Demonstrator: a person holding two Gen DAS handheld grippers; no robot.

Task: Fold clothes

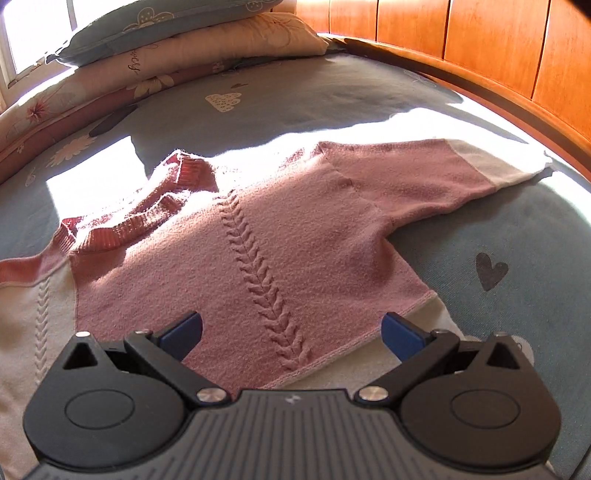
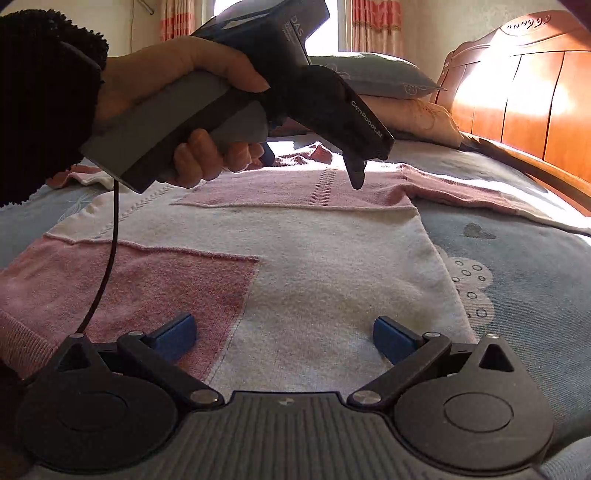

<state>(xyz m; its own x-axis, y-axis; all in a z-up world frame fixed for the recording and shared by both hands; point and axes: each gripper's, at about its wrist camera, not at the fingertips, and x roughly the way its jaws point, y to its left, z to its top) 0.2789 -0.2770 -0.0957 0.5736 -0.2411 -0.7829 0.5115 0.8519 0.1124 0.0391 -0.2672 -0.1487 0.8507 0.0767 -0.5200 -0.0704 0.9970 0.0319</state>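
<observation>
A pink and white knitted sweater (image 1: 280,229) lies flat on the bed, collar at the left, one sleeve (image 1: 443,177) stretched to the right. My left gripper (image 1: 291,334) hovers open over its pink chest with nothing between the blue pads. In the right wrist view the same sweater (image 2: 325,258) spreads out, its white band and pink hem block nearest. My right gripper (image 2: 283,338) is open just above the hem area, holding nothing. A hand (image 2: 184,96) holds the left gripper's body (image 2: 295,85) above the sweater's upper part.
The bed has a blue-grey sheet (image 1: 517,258) with heart and cloud prints. Stacked pillows (image 1: 207,40) sit at the back left, and a wooden headboard (image 1: 498,48) curves along the right. Curtained windows (image 2: 373,26) stand behind.
</observation>
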